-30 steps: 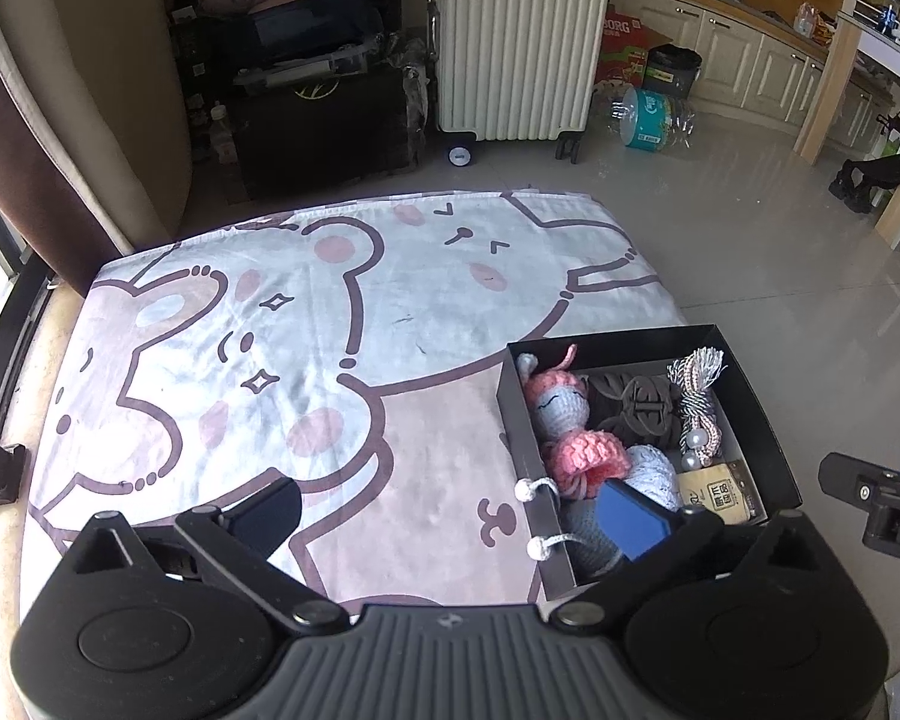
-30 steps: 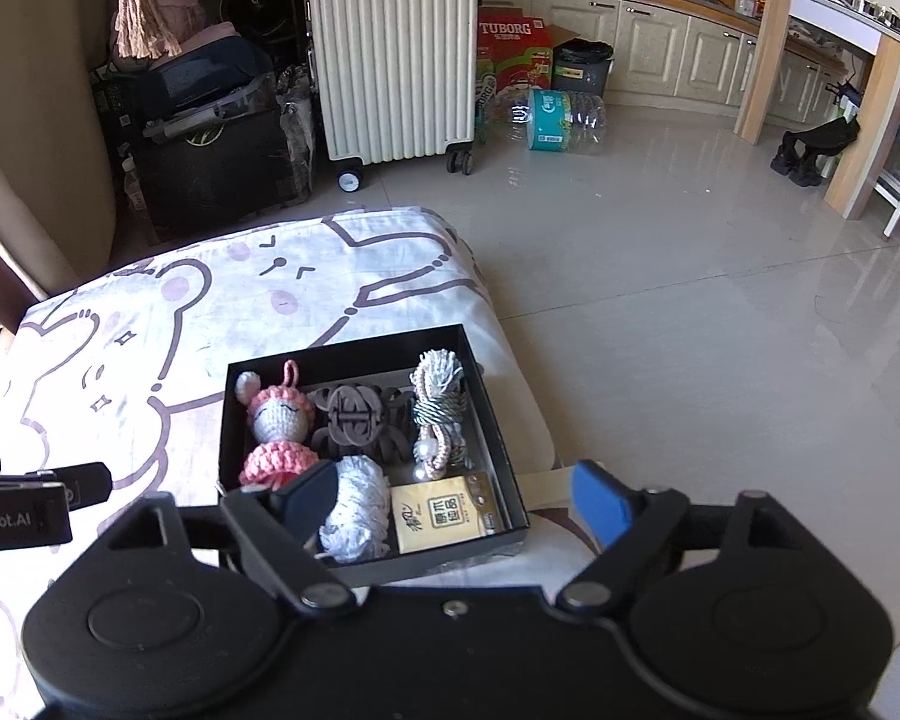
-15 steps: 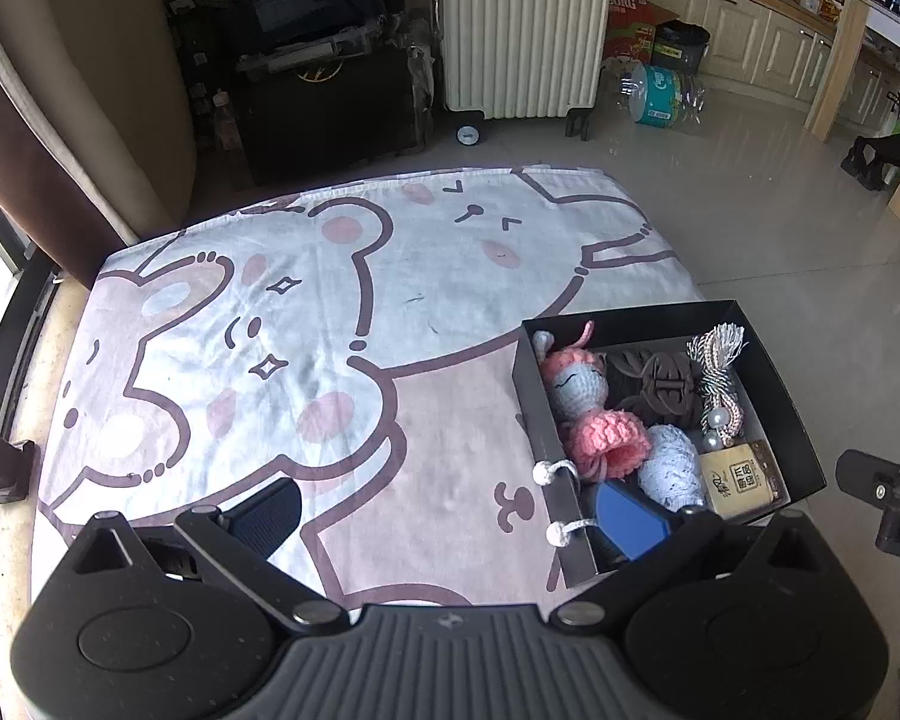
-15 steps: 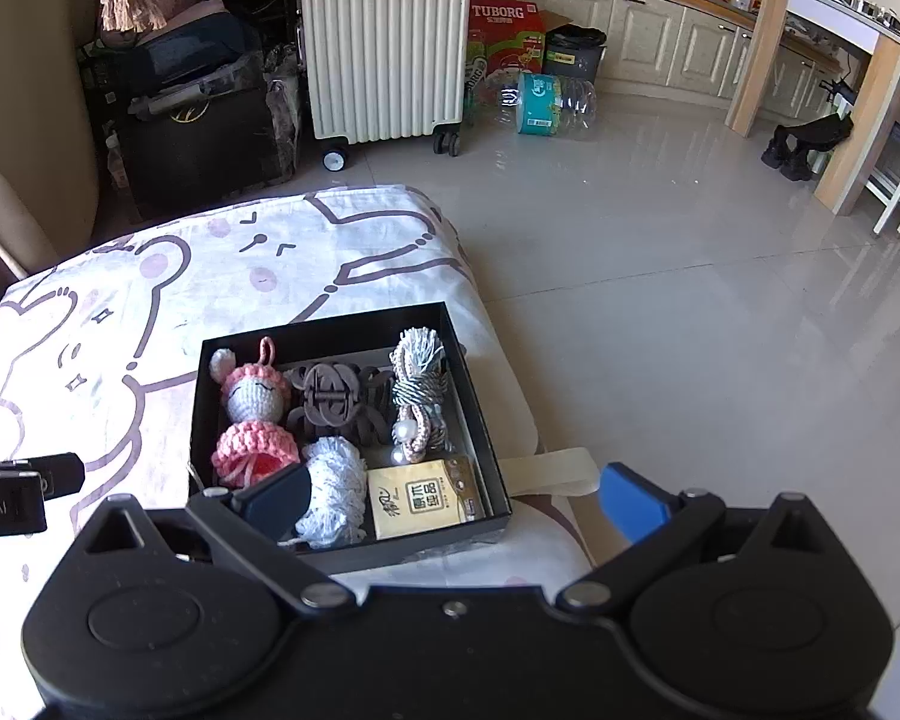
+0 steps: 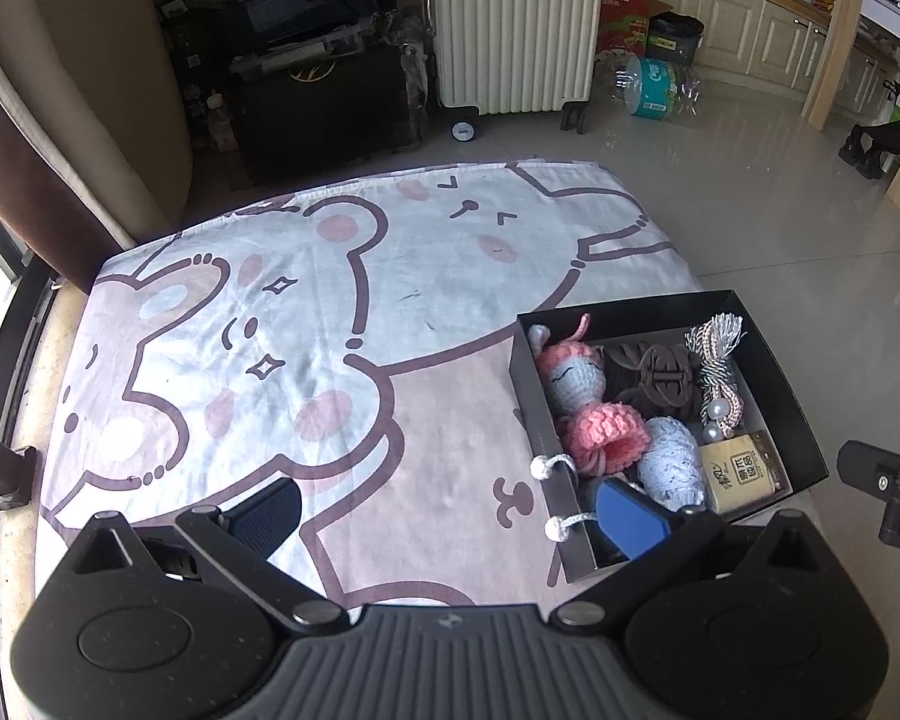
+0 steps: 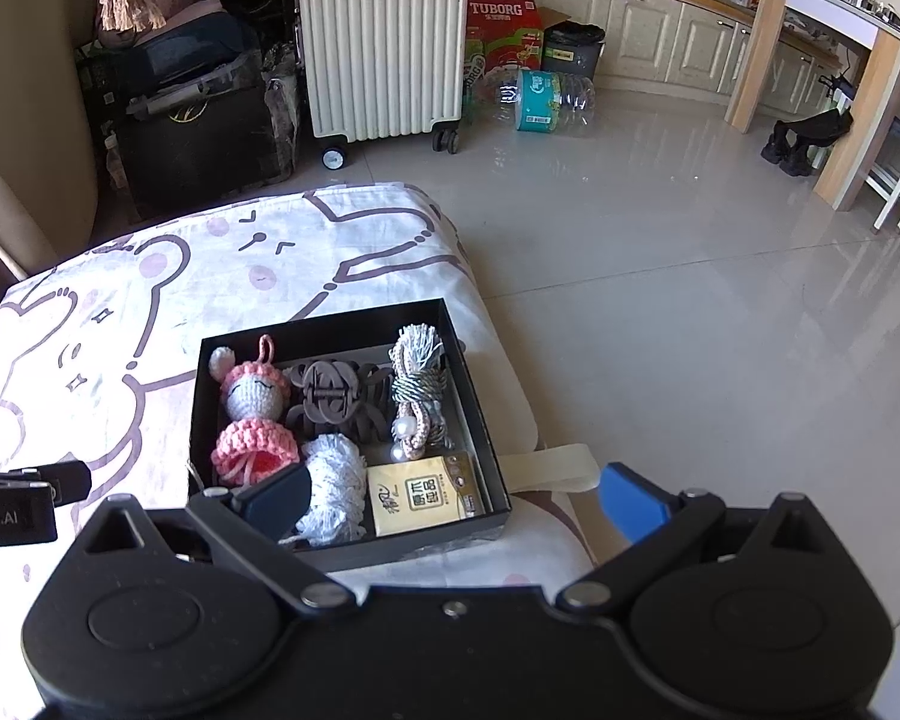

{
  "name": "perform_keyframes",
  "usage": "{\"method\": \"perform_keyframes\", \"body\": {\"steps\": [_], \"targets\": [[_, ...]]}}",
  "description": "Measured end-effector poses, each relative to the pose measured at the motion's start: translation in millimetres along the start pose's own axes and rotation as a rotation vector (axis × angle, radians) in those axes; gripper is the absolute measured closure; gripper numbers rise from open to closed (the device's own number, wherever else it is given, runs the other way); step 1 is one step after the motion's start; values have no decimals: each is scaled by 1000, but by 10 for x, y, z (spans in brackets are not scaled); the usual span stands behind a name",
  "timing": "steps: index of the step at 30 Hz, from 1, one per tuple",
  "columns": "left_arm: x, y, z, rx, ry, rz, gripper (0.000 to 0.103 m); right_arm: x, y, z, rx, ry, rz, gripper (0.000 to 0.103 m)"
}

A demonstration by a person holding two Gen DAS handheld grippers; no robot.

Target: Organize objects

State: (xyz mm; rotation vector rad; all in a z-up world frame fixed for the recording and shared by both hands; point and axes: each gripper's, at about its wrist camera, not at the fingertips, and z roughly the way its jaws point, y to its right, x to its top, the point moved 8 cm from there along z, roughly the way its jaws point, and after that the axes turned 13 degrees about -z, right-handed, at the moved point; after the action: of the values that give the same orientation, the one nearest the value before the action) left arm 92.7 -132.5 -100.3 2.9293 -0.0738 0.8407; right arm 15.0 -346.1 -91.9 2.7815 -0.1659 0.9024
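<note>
A low bed (image 5: pixel 306 312) carries everything, covered by a white and pink blanket (image 6: pixel 168 276) printed with cartoon bears outlined in brown. A shallow black box (image 6: pixel 477 420) filled with small trinkets sits directly on the blanket at the corner by the tiled floor (image 6: pixel 690 276), with a cream strap (image 6: pixel 549 465) just beside it.

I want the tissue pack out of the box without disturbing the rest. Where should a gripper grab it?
Probably from above, across the short width of the tissue pack. It lies flat in the near right corner of the black box, walls on two sides and white yarn beside it.
</note>
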Motion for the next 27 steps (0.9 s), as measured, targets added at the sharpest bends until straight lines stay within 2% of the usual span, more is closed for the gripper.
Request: {"method": "perform_keyframes", "body": {"steps": [27], "targets": [[9, -22, 1, 2, 0, -2, 0, -18, -9, 7, 1, -4, 4, 0]]}}
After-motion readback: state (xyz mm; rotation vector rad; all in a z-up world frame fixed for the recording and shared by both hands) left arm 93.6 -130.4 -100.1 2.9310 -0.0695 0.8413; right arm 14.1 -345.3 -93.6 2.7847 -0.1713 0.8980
